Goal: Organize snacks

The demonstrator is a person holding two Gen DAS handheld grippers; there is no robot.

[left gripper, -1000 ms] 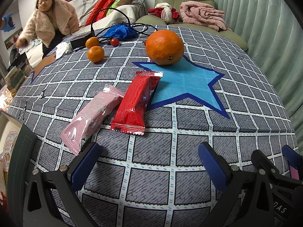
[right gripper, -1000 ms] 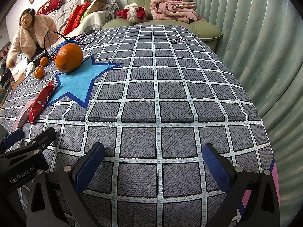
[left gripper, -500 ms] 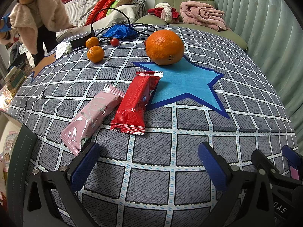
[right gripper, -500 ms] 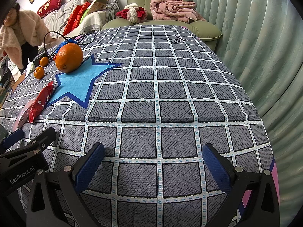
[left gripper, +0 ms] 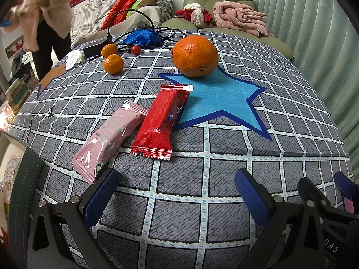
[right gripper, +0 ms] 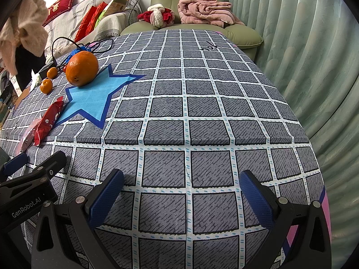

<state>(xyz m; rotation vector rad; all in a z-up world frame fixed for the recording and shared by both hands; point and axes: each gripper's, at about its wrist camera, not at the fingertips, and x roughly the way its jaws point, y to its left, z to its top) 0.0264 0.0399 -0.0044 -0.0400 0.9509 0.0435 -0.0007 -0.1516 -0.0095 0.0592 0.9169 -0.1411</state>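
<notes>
On the grid-patterned desk (left gripper: pixel 224 148), the pink snack pack (left gripper: pixel 110 137) and red snack pack (left gripper: pixel 162 118) lay side by side, long axes running away from the claws. The left claw (left gripper: pixel 175 196), gaping and empty, sat nearest, the pink pack just ahead-left; the right claw (right gripper: pixel 180 198), also agape, was well apart.

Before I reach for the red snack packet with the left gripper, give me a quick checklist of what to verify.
1. Left gripper open and empty: ok.
2. Right gripper open, over bare tablecloth: ok.
3. Red packet free on top: ok.
4. Gap to the pink packet: not ok, their edges touch or overlap.
5. Large orange clear of the red packet: ok, it sits beyond on the blue star.
6. Where the snacks go: cannot tell.
</notes>
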